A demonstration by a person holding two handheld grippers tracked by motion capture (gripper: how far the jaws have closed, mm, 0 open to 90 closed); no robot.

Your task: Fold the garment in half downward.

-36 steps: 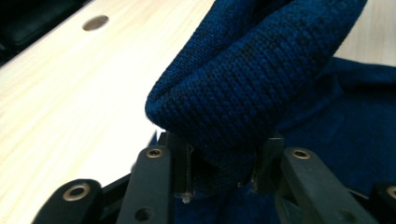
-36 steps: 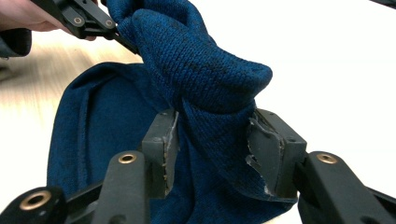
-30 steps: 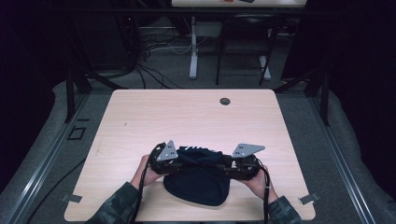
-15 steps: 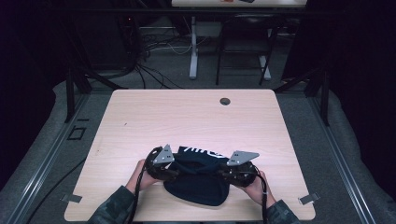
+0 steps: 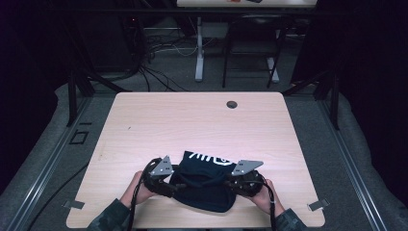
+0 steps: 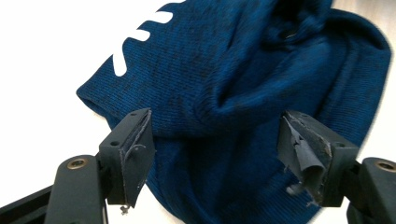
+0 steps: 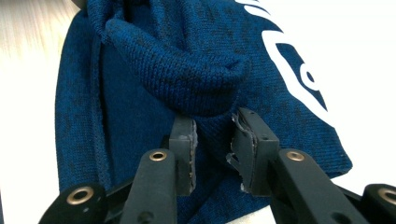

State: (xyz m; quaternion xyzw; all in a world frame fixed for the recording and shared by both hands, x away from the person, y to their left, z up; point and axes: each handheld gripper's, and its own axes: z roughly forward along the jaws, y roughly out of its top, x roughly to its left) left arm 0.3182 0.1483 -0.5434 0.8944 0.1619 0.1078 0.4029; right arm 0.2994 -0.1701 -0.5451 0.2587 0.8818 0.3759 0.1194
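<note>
A dark blue knitted garment [image 5: 204, 190] with white lettering lies bunched on the near part of the wooden table [image 5: 192, 125]. My left gripper [image 5: 172, 186] is at its left edge. In the left gripper view the left gripper [image 6: 215, 135] is open over the knit [image 6: 233, 70]; its jaws have just been opening, and the pads stand wide apart and clear of the cloth. My right gripper [image 5: 230, 183] is at the garment's right side. In the right gripper view the right gripper [image 7: 214, 126] is shut on a raised fold of the knit [image 7: 187, 70].
A small round grommet hole [image 5: 232, 104] sits near the table's far edge. A person's hands hold both grippers close to the table's front edge. Beyond the table are desk legs and loose cables on the floor [image 5: 163, 53].
Both grippers have drawn back toward the near edge. The garment is now flatter, with its white lettering showing at the far side. The left jaws have opened off the cloth.
</note>
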